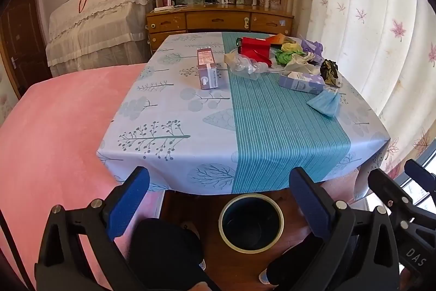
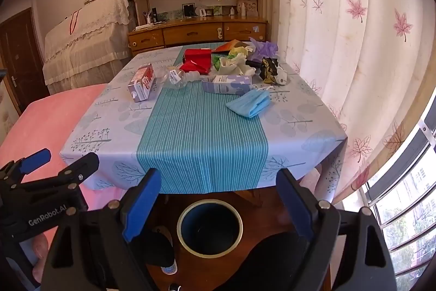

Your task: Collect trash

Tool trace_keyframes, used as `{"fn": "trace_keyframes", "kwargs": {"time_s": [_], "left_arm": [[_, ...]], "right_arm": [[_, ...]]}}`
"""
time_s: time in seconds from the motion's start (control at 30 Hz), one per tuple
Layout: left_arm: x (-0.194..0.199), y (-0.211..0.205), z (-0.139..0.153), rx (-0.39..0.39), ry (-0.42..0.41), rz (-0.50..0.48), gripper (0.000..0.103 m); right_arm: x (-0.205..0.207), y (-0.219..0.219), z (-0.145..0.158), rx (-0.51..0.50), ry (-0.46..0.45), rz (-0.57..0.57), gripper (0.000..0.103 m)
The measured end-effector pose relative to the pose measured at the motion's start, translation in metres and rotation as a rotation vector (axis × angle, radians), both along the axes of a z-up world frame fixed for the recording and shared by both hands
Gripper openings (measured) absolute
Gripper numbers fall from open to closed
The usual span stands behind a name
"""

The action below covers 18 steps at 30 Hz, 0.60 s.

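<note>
Both your claws hang at the near edge of the table (image 1: 169,154), spread to their widest and gripping nothing: the left gripper (image 1: 220,198) and the right gripper (image 2: 218,198) each frame the bin (image 1: 251,222) on the floor below. The trash lies well apart from them, at the far right of the cloth: a mask (image 2: 249,102) nearest you, a carton (image 2: 227,84) just behind it, a pink box (image 1: 207,68) alone on the left, a clear bottle (image 2: 177,77), and a heap of red, green, purple and black wrappers (image 1: 288,52) beyond. Judged from here, 3 things may go wrong: the limp mask may slip from the pads or drag the cloth; the round bottle may roll when nudged; a reach into the heap may knock neighbours off the table's right side. The bin's bottom is dark, so you cannot tell what it contains. The heap's pieces overlap and cannot be counted. The dark shapes beside the bin are cut off.
</note>
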State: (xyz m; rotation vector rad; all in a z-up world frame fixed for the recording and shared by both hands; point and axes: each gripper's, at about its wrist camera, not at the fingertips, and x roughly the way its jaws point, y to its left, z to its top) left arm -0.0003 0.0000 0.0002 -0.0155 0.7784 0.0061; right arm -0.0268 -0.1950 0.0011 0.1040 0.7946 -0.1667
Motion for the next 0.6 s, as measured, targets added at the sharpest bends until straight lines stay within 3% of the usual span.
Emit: {"fn": "trace_keyframes", "kwargs": {"time_s": [0.3,0.6], "left_arm": [[-0.001,0.026,0.016,-0.046,-0.016,0.019,0.101],[-0.003,0.011,0.01,-0.035,-0.032,0.042,0.101]], "right_arm": [[0.006,0.007,0.012,-0.014,-0.038,0.02,0.087],[0.005,0.007,0.012,-0.007,-0.05,0.018,0.087]]}}
